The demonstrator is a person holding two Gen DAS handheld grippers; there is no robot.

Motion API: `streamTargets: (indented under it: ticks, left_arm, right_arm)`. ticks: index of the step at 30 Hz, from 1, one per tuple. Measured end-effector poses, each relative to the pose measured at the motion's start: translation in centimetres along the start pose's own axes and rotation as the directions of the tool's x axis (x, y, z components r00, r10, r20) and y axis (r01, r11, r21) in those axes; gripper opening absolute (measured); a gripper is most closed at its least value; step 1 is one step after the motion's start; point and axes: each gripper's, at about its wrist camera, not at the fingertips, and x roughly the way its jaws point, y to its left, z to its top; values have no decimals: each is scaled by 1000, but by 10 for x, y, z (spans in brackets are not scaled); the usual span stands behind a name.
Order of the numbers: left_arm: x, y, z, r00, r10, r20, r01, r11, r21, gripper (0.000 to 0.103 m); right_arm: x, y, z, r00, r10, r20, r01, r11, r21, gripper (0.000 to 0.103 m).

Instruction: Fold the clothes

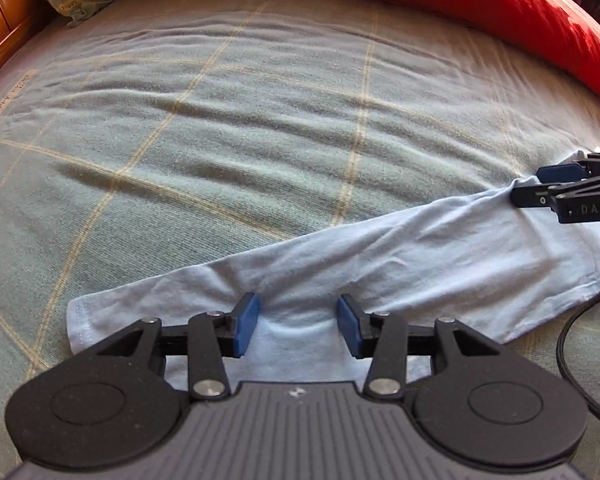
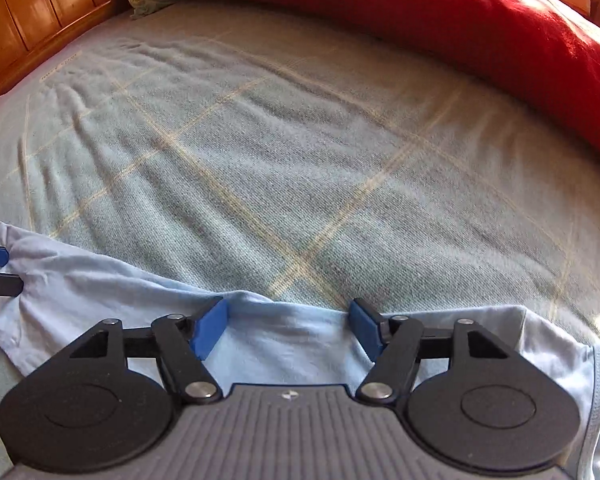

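The shirt (image 1: 380,264) lies on the bed (image 1: 260,120), one sleeve stretched out. Both the left hand-held gripper (image 1: 298,326) and the right hand-held gripper (image 2: 286,328) stand apart over its edge. It looks like a fold being prepared; the next move needs both closing on cloth.

My fingers carry blue pads (image 1: 246,326) on black arms. Under them lies a pale blue garment (image 1: 380,256). The blanket (image 1: 240,120) filling mid-frame is grey-green with thin tan checks. A red duvet (image 2: 420,12) crosses the top; orange-brown wood (image 2: 32,12) sits upper left.
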Motion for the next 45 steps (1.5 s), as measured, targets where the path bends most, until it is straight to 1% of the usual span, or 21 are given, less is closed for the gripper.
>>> streamTargets:
  ticks: [1,5,8,10,11,12,14,16,20,23,24,26,29,31,35,38,39,41,42,43,45]
  left_arm:
    - [-1,0,1,1000,3,4,-3,1000,3,50]
    - [-14,1,0,999,19,42,-20,999,31,49]
    - [-20,2,-11,999,36,26,-37,998,41,52]
    - [-13,6,-21,999,49,-19,-48,999,19,52]
    - [-13,9,-25,999,46,-21,-46,999,-1,53]
    - [-13,12,-30,999,41,-20,-42,999,-23,55]
    - [-15,17,-39,999,40,-19,-41,997,-59,59]
    - [-17,20,-46,999,43,-20,-45,996,-79,62]
    - [-20,18,-43,998,53,-25,-55,996,-72,62]
    - [-26,10,-35,997,75,-13,-76,996,-37,60]
    - [-30,5,-32,997,78,2,-78,997,-26,60]
    - [-38,-4,-25,998,63,26,-63,998,2,60]
    - [-46,-30,-17,998,43,55,-47,995,86,60]
    - [-50,-49,-13,997,23,74,-33,989,146,61]
    - [-46,-107,-2,991,-97,94,68,960,271,61]
    - [-38,-159,20,979,-177,99,131,923,361,61]
    - [-35,-177,29,973,-210,99,157,909,386,61]
    - [-31,-212,47,953,-291,81,234,881,412,61]
    - [-29,-228,57,939,-337,65,281,864,417,61]
    - [-24,-245,66,922,-387,27,342,843,416,61]
    - [-13,-279,83,872,-486,-54,465,791,397,61]
  right_arm:
    - [3,0,3,1000,8,3,-8,1000,4,83]
    - [-22,6,-2,999,-2,37,2,1000,3,83]
    - [-43,11,-14,998,21,53,-23,999,33,83]
    - [-38,19,-27,999,32,14,-32,998,45,83]
    - [-33,23,-34,1000,27,-12,-26,999,47,83]
    - [-28,26,-41,999,22,-37,-20,999,49,86]
    - [-30,33,-54,1000,21,-22,-20,999,38,103]
    - [-32,41,-67,1000,-8,-11,9,999,31,103]
    - [-29,48,-73,999,-45,0,45,999,20,103]
    - [-28,45,-62,999,-23,-49,22,1000,-10,103]
    - [-31,42,-57,997,-10,-75,10,1000,-2,103]
    - [-47,37,-53,996,13,-91,-10,1000,29,103]
    - [-85,22,-61,999,33,-41,-29,995,94,103]
    - [-111,2,-71,1000,7,-15,-5,990,143,103]
    - [-157,-48,-97,997,-71,26,64,973,223,103]
    - [-181,-104,-121,987,-155,36,140,955,260,103]
    - [-189,-122,-128,983,-182,38,165,948,273,103]
    - [-196,-157,-142,982,-188,17,175,938,300,103]
    - [-199,-170,-148,983,-185,16,171,934,313,103]
    - [-202,-187,-157,984,-175,22,159,932,325,103]
    - [-194,-200,-162,988,-154,19,139,932,335,103]
